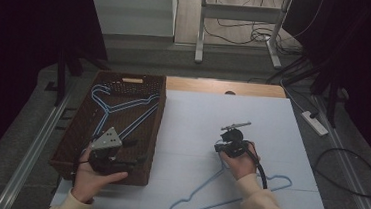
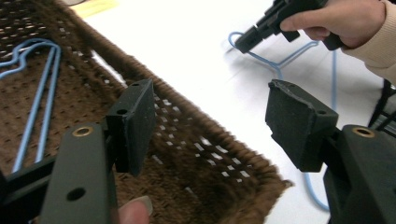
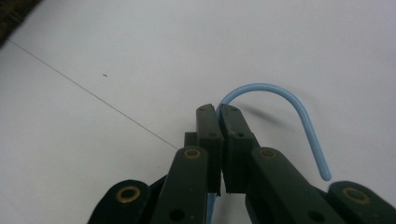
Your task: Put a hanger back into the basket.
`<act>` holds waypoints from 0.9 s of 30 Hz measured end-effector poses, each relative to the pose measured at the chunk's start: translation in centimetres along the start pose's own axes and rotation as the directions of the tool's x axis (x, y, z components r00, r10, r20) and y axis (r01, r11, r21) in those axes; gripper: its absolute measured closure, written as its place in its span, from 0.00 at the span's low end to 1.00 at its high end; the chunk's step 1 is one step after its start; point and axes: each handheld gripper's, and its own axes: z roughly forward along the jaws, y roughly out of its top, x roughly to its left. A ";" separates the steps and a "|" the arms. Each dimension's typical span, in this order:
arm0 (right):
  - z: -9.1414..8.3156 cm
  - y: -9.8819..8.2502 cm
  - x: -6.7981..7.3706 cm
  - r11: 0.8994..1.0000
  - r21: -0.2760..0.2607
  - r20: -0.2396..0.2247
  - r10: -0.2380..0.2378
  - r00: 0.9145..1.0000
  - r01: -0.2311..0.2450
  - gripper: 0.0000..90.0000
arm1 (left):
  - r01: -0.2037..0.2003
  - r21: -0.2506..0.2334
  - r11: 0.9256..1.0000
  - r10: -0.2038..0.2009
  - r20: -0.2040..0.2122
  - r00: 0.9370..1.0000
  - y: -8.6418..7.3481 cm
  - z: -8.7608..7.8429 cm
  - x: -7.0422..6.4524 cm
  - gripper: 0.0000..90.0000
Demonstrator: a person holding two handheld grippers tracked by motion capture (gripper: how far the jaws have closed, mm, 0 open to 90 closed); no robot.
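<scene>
A light blue wire hanger point(image 1: 226, 200) lies on the white tabletop near the front edge. My right gripper point(image 1: 218, 147) is shut on its neck just below the hook point(image 3: 289, 100), and the pads point(image 3: 208, 126) pinch the wire with the tips point(image 3: 218, 114) close to the table. My left gripper point(image 1: 133, 153) hangs open over the near right corner of the brown woven basket point(image 1: 156, 132), with nothing between its jaws point(image 2: 210, 116). Two more blue hangers point(image 1: 123, 107) lie inside the basket. The left gripper view also shows the right gripper point(image 2: 245, 43) on the hanger point(image 2: 280, 60).
The white sheet point(image 1: 272, 121) covers the table right of the basket. A wooden strip point(image 1: 225, 87) runs along the far edge. A power strip point(image 1: 315, 122) and cables point(image 1: 348, 172) lie on the floor to the right; a desk frame point(image 1: 239, 33) stands behind.
</scene>
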 end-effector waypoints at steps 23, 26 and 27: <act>-3.9 -0.6 0.8 0.983 -0.174 -0.046 -0.061 0.997 0.052 0.98 | -0.041 0.130 0.991 0.022 0.148 0.989 2.9 6.3 -6.2 0.38; -4.0 -0.6 0.8 0.982 -0.180 -0.046 -0.062 0.997 0.053 0.98 | -0.049 0.156 0.986 0.024 0.158 0.987 2.9 7.3 -6.8 0.38; -4.1 -0.6 0.8 0.982 -0.181 -0.045 -0.063 0.997 0.054 0.98 | -0.051 0.169 0.984 0.024 0.162 0.986 2.9 7.9 -7.1 0.38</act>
